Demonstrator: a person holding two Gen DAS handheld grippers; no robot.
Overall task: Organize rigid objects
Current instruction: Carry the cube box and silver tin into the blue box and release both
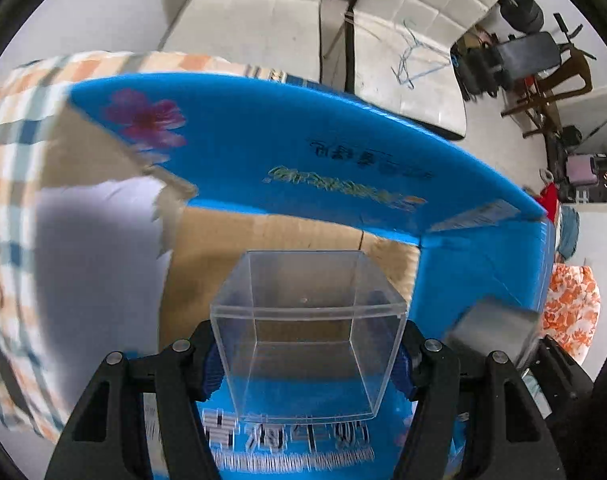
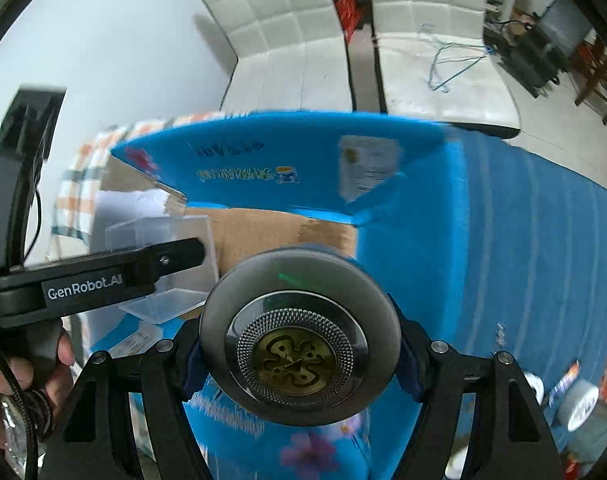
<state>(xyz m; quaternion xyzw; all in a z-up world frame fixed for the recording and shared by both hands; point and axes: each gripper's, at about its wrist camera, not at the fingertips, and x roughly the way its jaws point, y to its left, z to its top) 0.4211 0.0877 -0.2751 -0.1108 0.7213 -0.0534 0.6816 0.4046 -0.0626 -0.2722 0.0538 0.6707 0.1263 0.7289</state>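
Observation:
My left gripper (image 1: 307,364) is shut on a clear plastic box (image 1: 307,328) and holds it over the open blue cardboard carton (image 1: 303,152), above its brown inner floor. My right gripper (image 2: 299,356) is shut on a round grey metal disc with a gold centre emblem (image 2: 299,336), held above the near edge of the same carton (image 2: 483,240). In the right wrist view the left gripper's finger (image 2: 103,276) and the clear box (image 2: 163,236) show at the left. In the left wrist view the grey disc (image 1: 491,332) shows at the lower right, blurred.
The carton sits on a checked orange-and-blue cloth (image 1: 19,120). A white sheet (image 1: 99,248) lies inside the carton at the left. A white quilted sofa (image 1: 263,20) stands behind. Chairs and clutter (image 1: 543,80) are at the far right. Small items (image 2: 575,396) lie right of the carton.

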